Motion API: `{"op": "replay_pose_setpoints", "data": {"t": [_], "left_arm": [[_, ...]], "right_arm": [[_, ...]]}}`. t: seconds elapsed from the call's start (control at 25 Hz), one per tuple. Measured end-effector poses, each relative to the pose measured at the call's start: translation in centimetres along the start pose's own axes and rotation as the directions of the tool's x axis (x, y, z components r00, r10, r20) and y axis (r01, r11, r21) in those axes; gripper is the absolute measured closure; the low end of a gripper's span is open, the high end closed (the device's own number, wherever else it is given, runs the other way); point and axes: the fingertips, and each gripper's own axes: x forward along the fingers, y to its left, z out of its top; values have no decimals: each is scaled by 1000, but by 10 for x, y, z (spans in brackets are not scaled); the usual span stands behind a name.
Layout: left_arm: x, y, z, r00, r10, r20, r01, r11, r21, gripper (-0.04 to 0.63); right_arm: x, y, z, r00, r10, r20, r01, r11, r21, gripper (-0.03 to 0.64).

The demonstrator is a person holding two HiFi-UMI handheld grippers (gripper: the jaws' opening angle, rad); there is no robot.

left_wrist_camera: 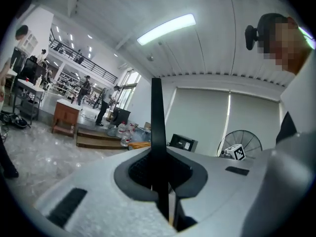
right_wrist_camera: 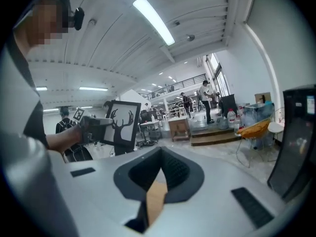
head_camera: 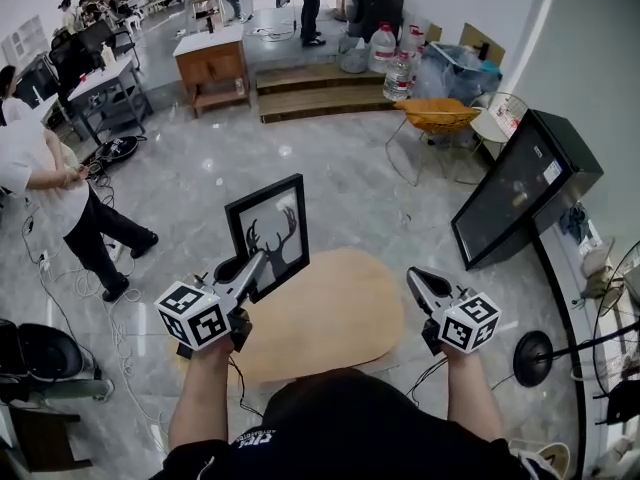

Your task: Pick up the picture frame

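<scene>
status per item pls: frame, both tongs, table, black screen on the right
picture frame: upright, clamped at one edge, looks lifted clear of the table.
left tongs: shut on the picture frame.
right tongs: shut, nothing between them.
table: nothing seen on the visible part of its top.
black screen: dark, tilted.
</scene>
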Motion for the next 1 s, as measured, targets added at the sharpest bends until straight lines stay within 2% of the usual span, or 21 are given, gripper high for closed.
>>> {"op": "replay_pose_setpoints", "data": {"t": [0.12, 0.32, 0.48, 0.72, 0.84, 1.0], "left_arm": [[-5, 8, 11, 999, 49, 23, -49, 998, 27, 565], [-3, 11, 12, 988, 141, 66, -145, 987, 69, 565], [-3, 10, 12, 985, 155, 78, -160, 985, 63, 565], [-4, 3, 16, 978, 198, 70, -206, 971, 123, 565], [-3, -2, 16, 976, 210, 66, -218, 962, 166, 565], [8, -13, 8, 978, 200, 53, -206, 960, 191, 566]], "right_arm": [[-9, -7, 12, 1000, -7, 29, 9, 999, -52, 612], [-29, -21, 31, 989, -3, 146, 14, 997, -70, 612], [-30, -16, 46, 984, -6, 177, 28, 993, -119, 614], [-30, 17, 80, 971, 33, 237, -1, 991, -136, 614], [-27, 27, 84, 972, 35, 231, 5, 985, -170, 614], [-29, 18, 76, 975, 19, 221, 17, 987, -162, 614]]}}
